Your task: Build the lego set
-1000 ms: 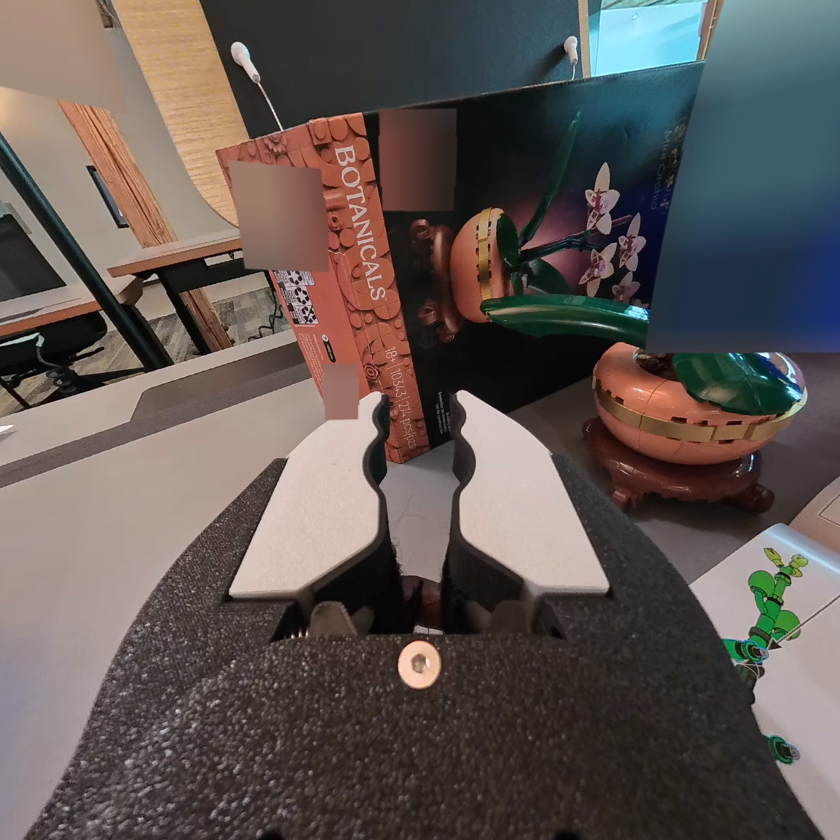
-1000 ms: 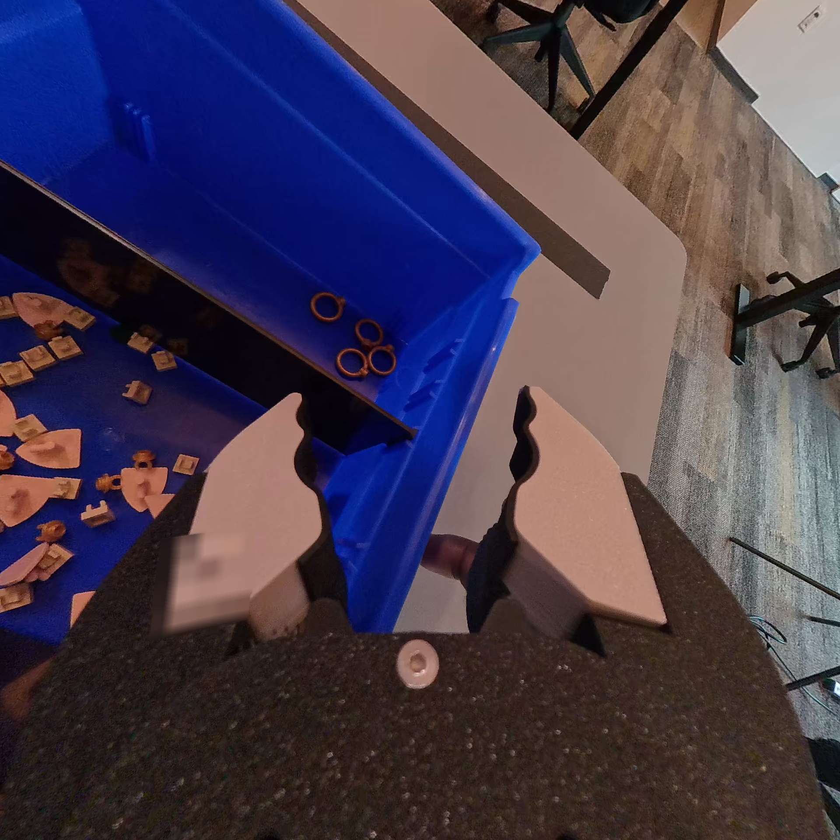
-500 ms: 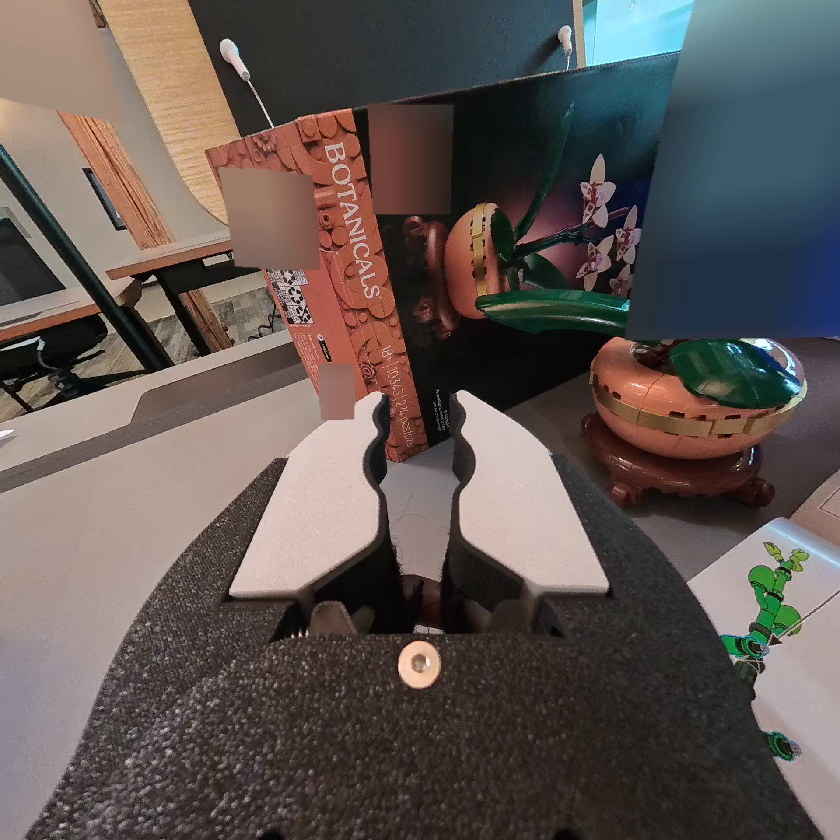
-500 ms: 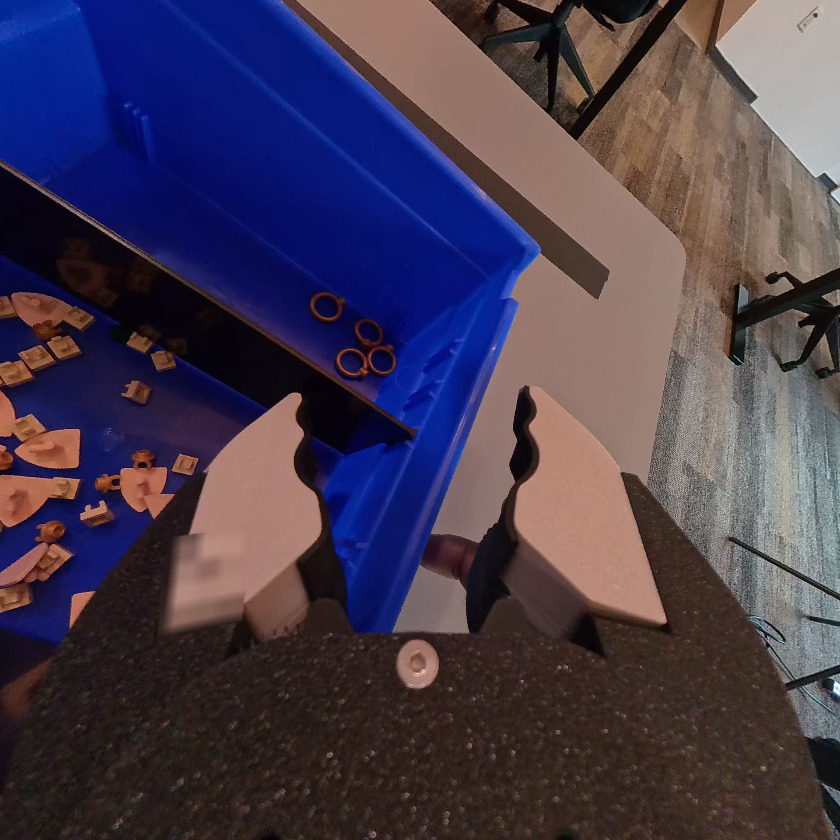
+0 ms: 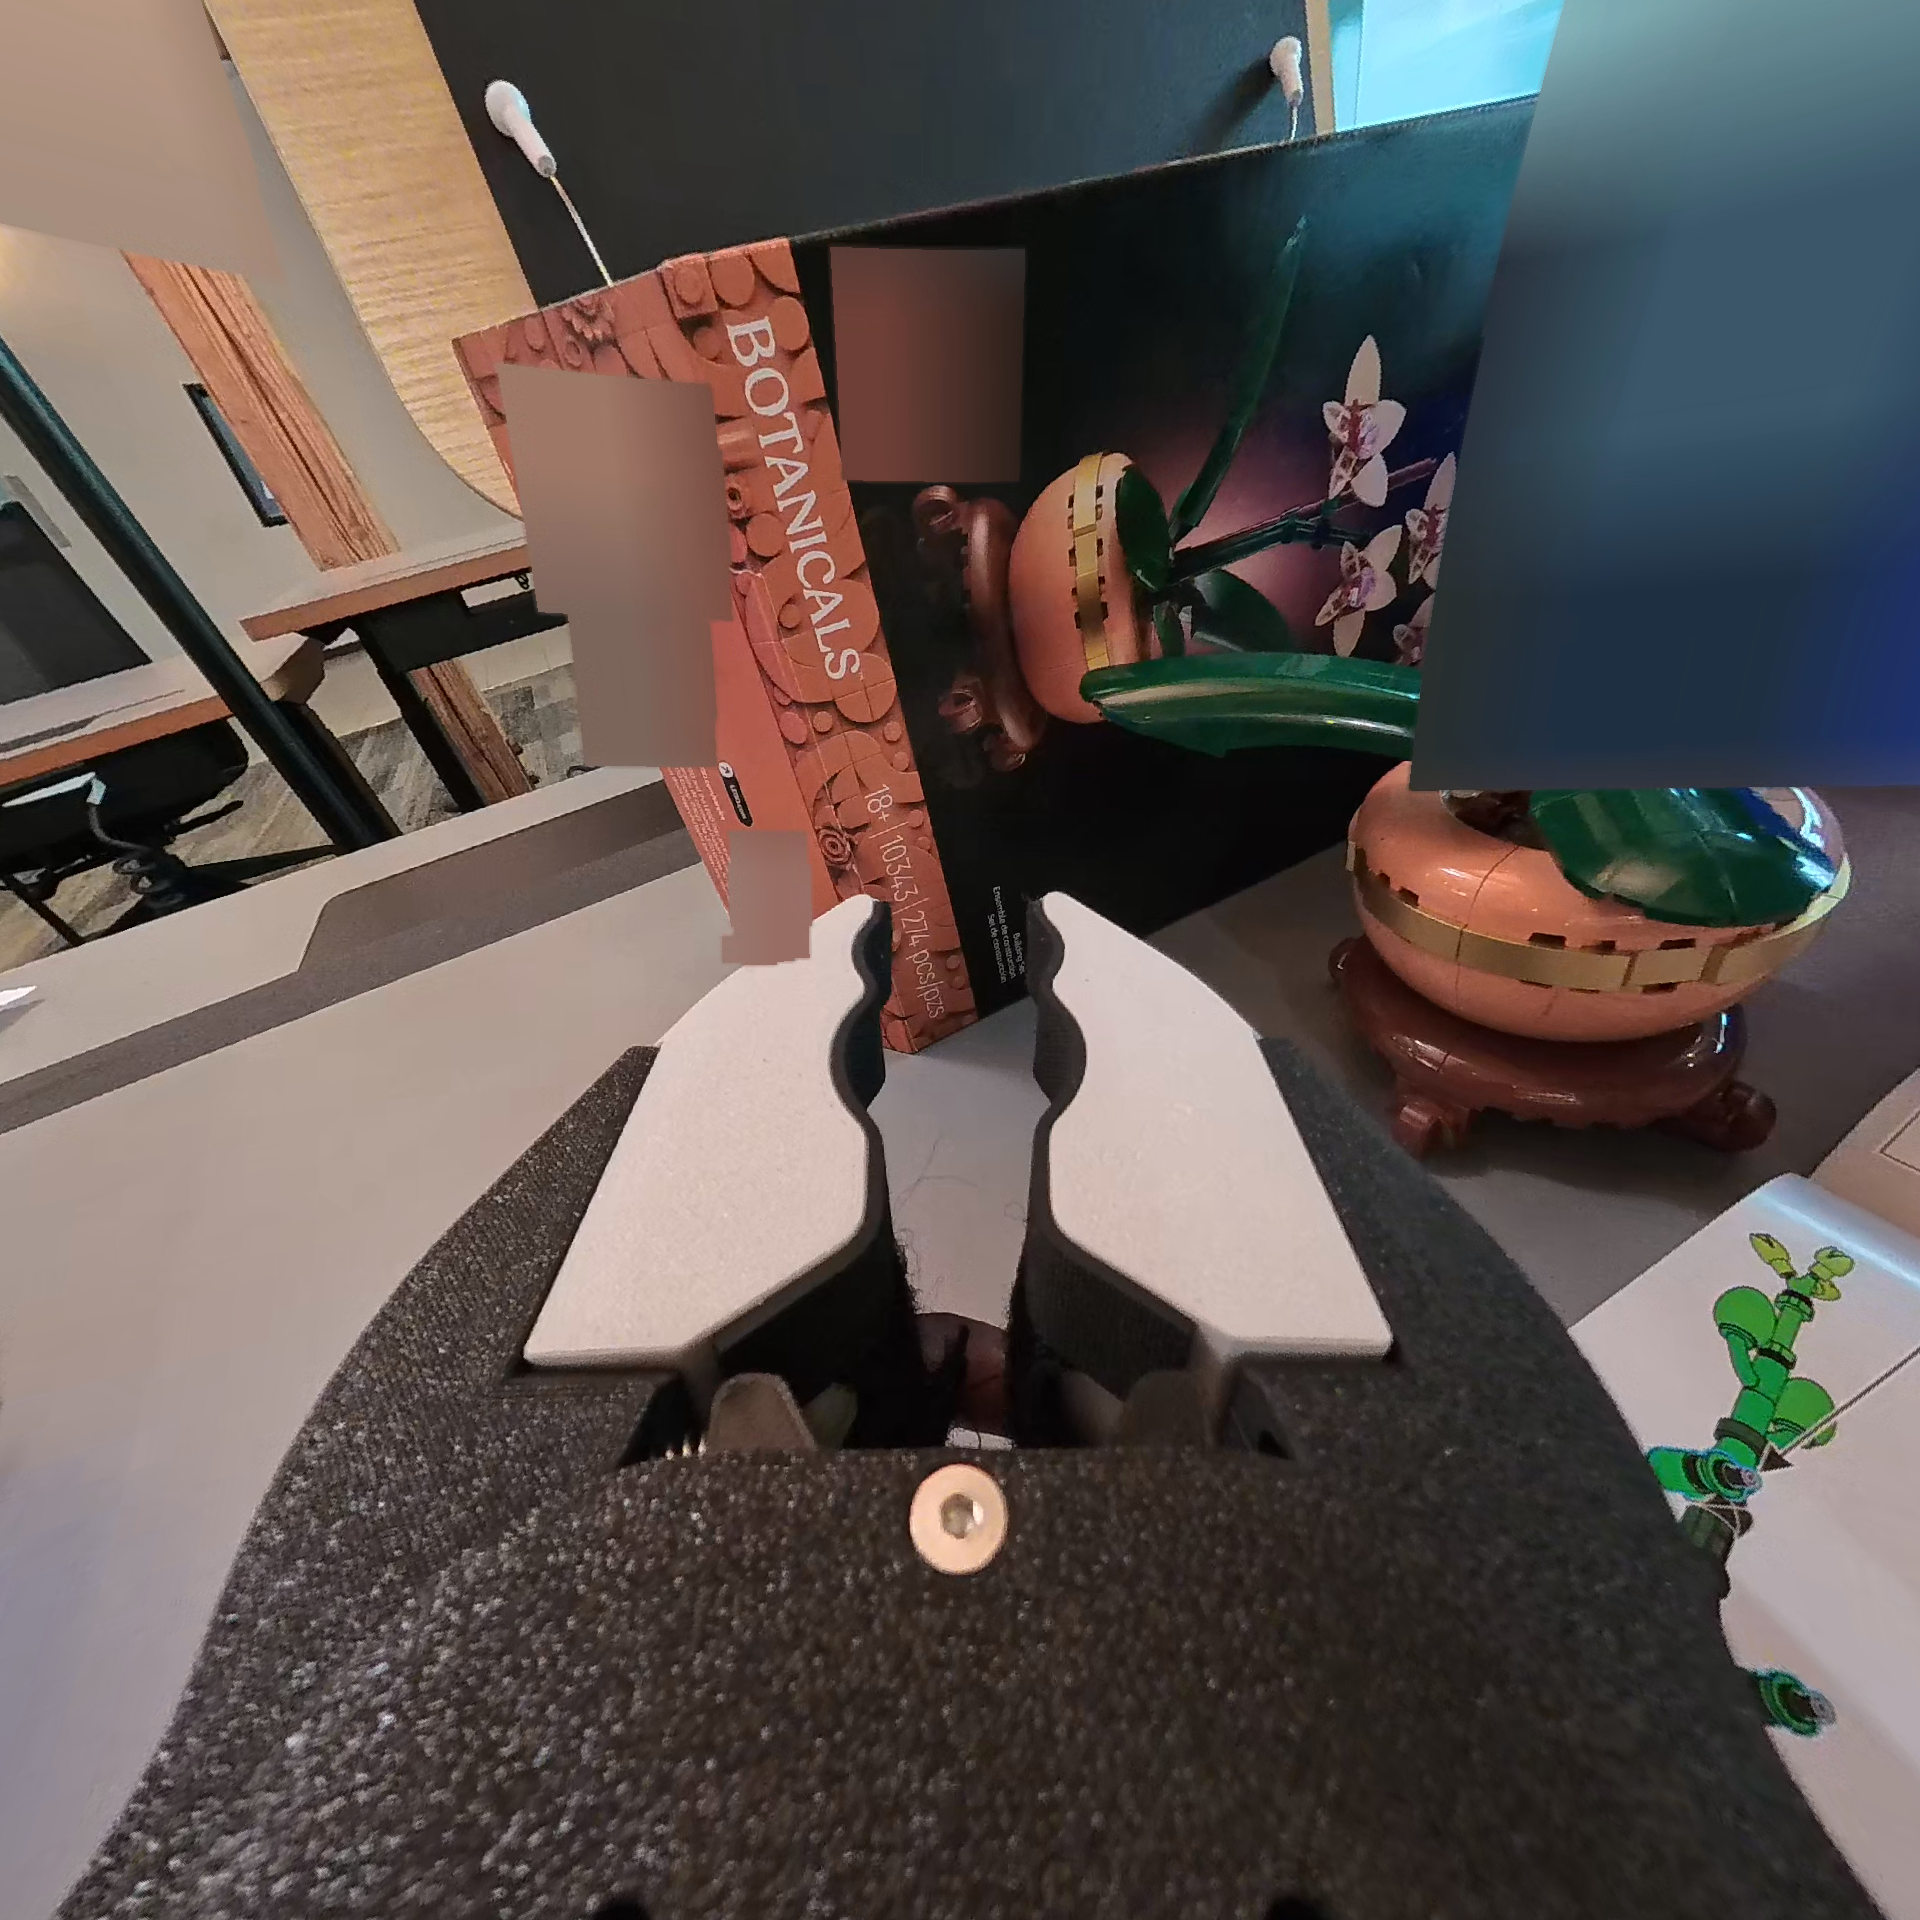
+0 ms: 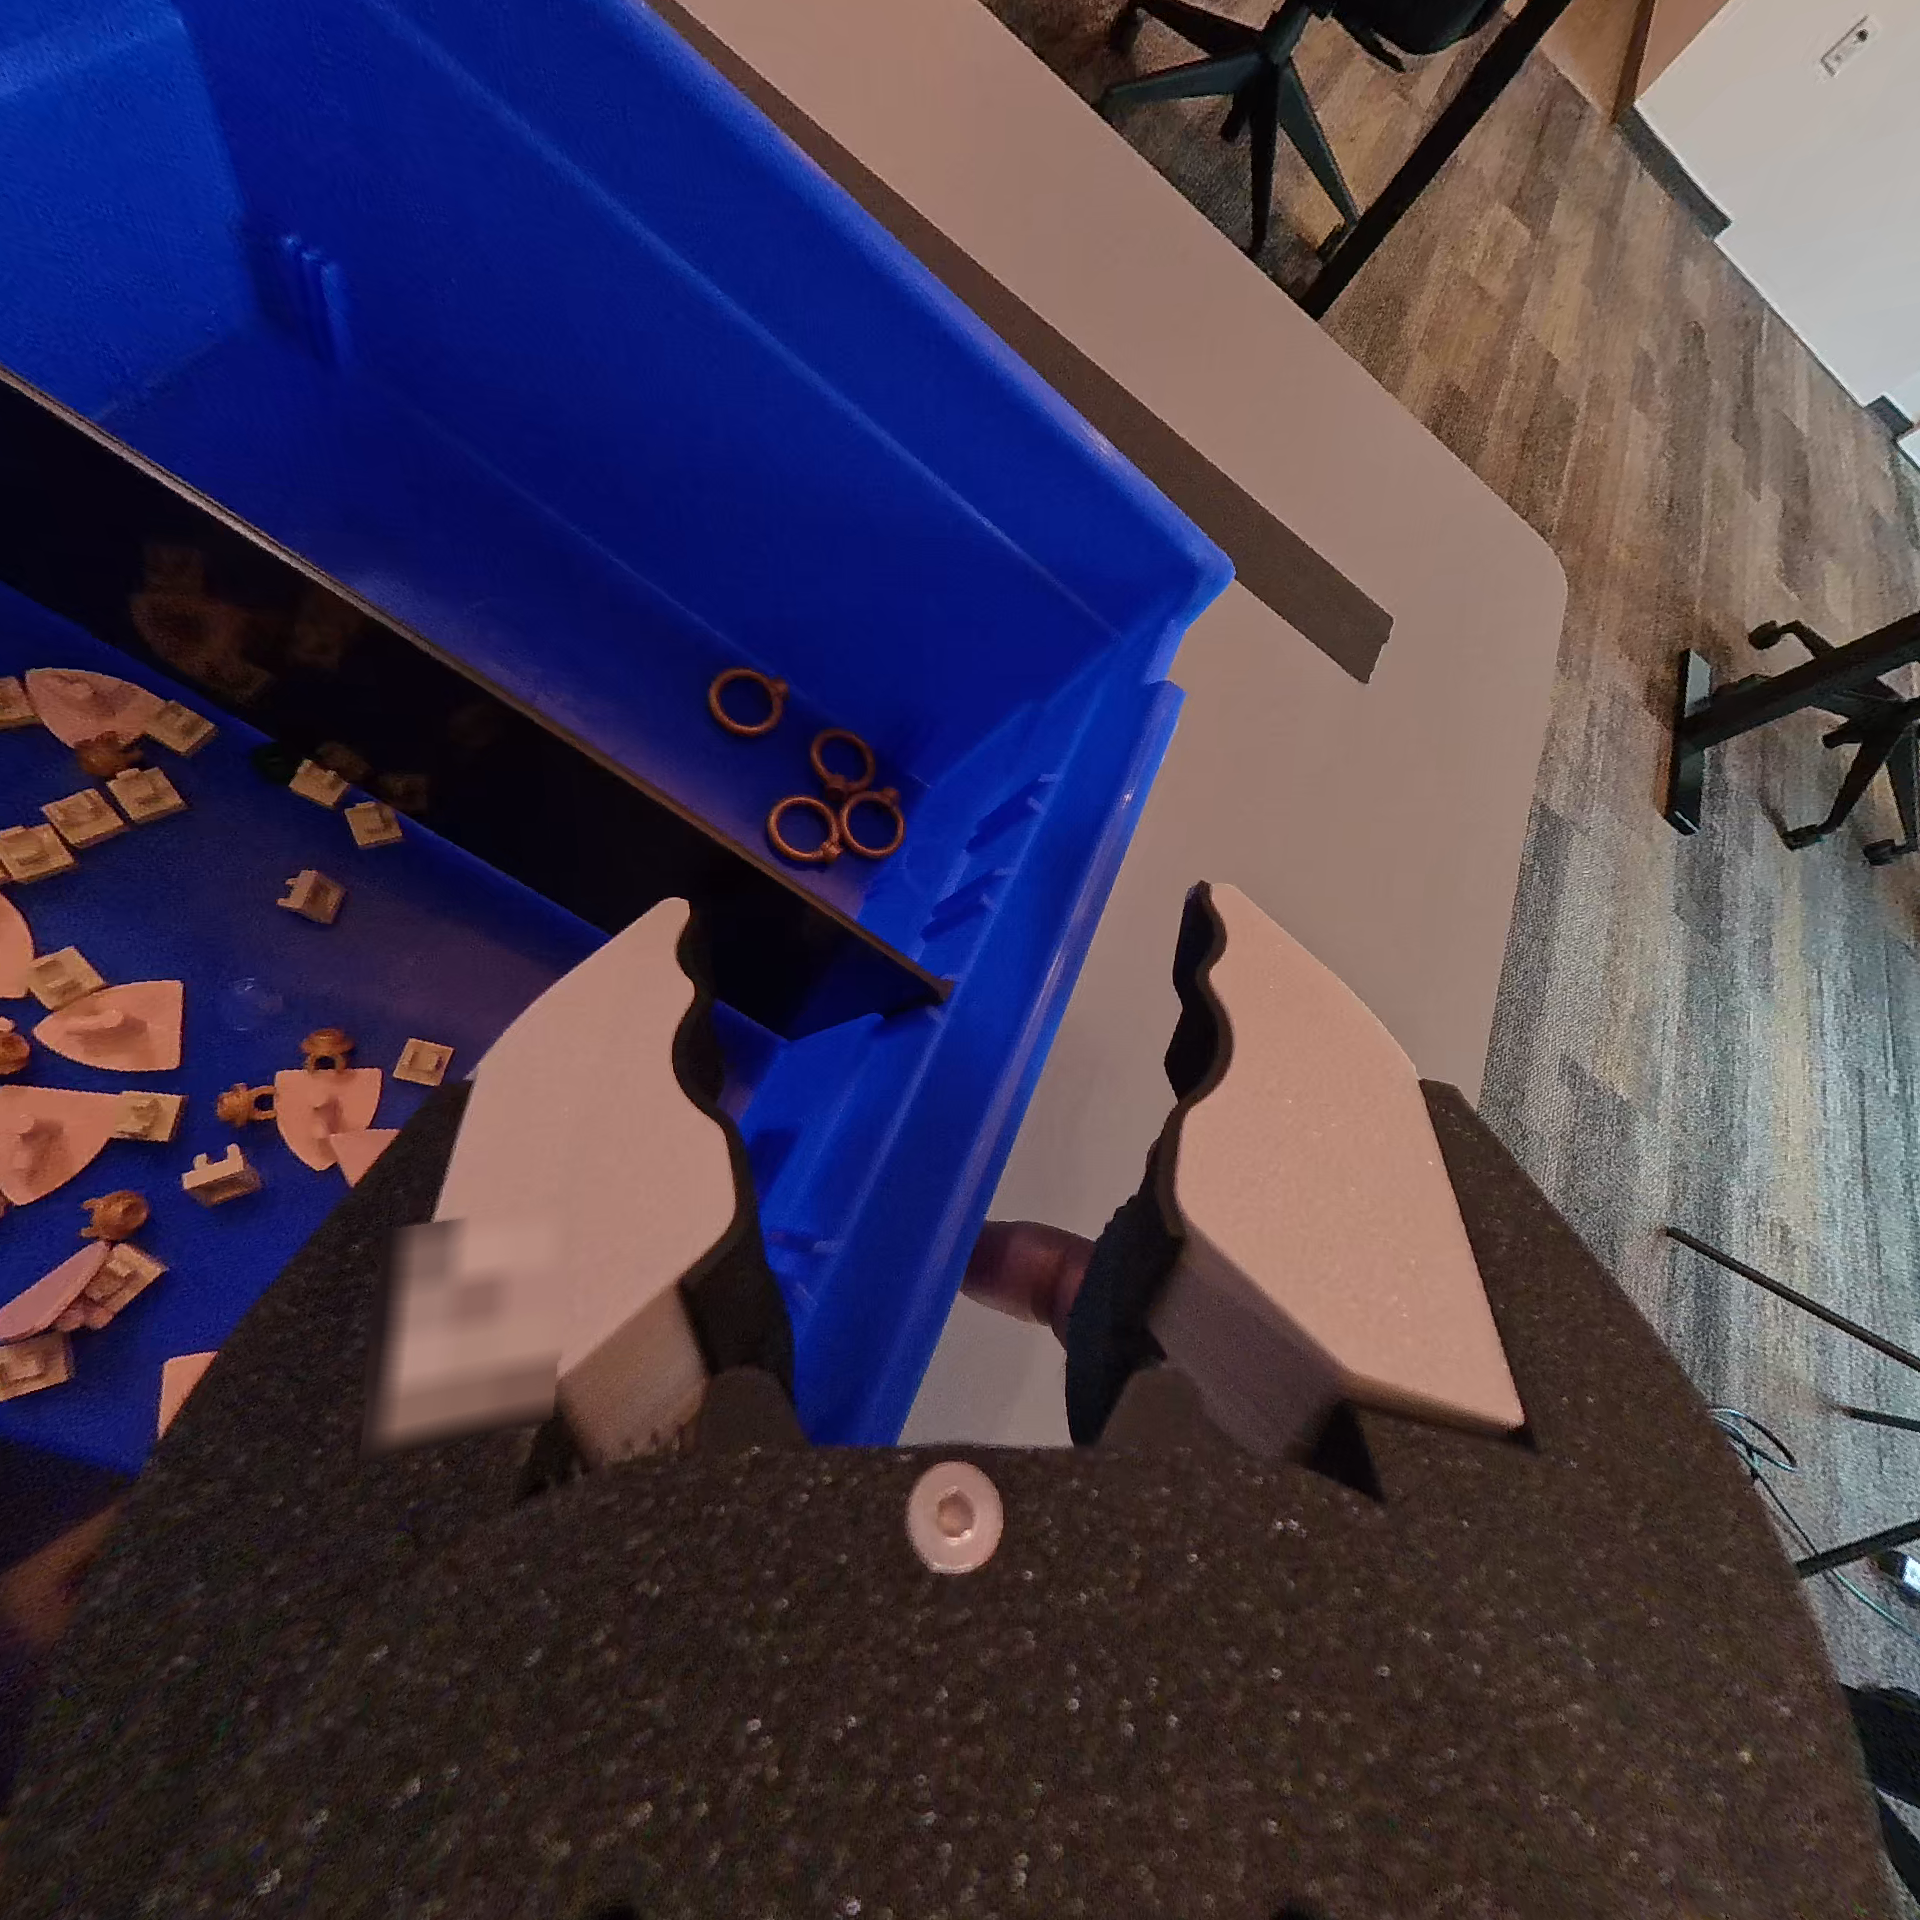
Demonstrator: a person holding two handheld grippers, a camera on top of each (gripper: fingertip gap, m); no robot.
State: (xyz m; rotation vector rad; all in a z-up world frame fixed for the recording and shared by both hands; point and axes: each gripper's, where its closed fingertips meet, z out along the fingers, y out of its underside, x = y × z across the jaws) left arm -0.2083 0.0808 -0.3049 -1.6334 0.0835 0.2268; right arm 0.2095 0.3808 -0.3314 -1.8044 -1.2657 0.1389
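In the left wrist view a partly built Lego orchid pot (image 5: 1538, 935), peach with a gold band, green leaves and a brown stand, sits on the grey table at the right. My left gripper (image 5: 958, 914) hovers low over the table, left of the pot. Its jaws stand a narrow gap apart with nothing between them. In the right wrist view my right gripper (image 6: 945, 899) is wide open and empty above the right wall of a blue parts bin (image 6: 1039, 883). Several small gold rings (image 6: 821, 790) lie in the bin's far compartment. Pink wedge pieces (image 6: 114, 1023) and tan clips lie in the near one.
The set's box (image 5: 1039, 571) stands upright straight ahead of the left gripper. An instruction booklet (image 5: 1818, 1507) lies at the right. A black divider (image 6: 520, 769) splits the bin. The table edge (image 6: 1507, 831) drops to the floor right of the bin. Office chairs and desks stand beyond. My hands' fingertips stand some 50 centimetres from each other. To reach the partly built Lego orchid pot (image 5: 1538, 935) in a straight line is about 9 centimetres for my left fingers, about 40 centimetres for my right.
The left gripper has drifted slightly, so the box and pot sit a little differently in its view. The right gripper has not moved. Neither gripper's jaws have changed.
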